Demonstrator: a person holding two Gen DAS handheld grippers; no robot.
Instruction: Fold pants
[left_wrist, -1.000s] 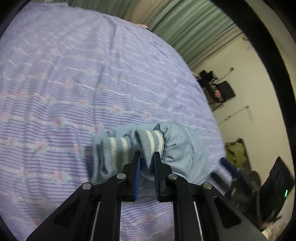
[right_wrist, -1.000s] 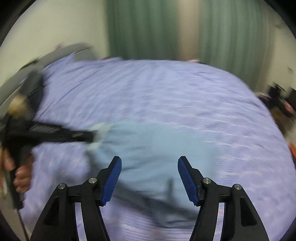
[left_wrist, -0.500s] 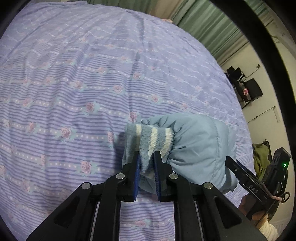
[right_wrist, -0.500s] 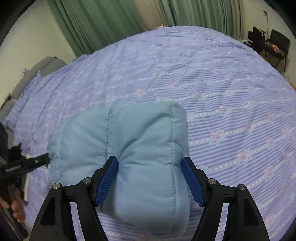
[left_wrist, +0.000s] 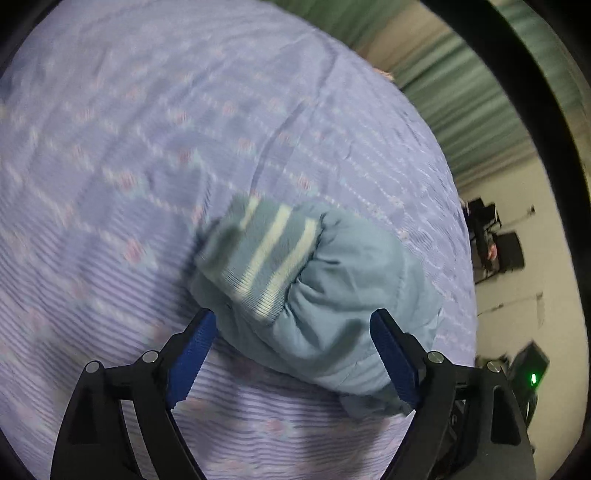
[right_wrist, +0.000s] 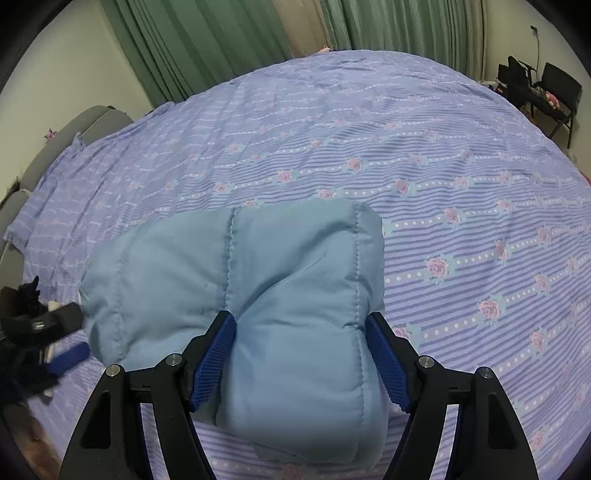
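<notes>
We see the left claw (left_wrist: 293, 345) now spread wide, nothing between its pads; half a second back it was pinched on the striped cuff (left_wrist: 258, 254), so that's a release. The cuff now sits loose on the end of the pants (right_wrist: 243, 291), which lie as a puffy light-blue bundle on the bed (right_wrist: 424, 147), near its front edge. The left view is smeared with motion, so we judge the left claw is pulling back right after letting go.

The right claw (right_wrist: 301, 360) straddles the near end of the bundle, its left pad pressing into the fabric, its right pad at the seam edge. It reads to us as a wide squeeze or press on the padding, narrower than a second ago, but we can't tell whether it truly grips or only pens the bundle in.

Meaning for the task: the fold looks essentially made and set down. Padded fabric springs back, so we'd guess the right side is holding it flat while the left backs off. Left claw also shows at the left edge of the right view (right_wrist: 55, 339), blurred.
</notes>
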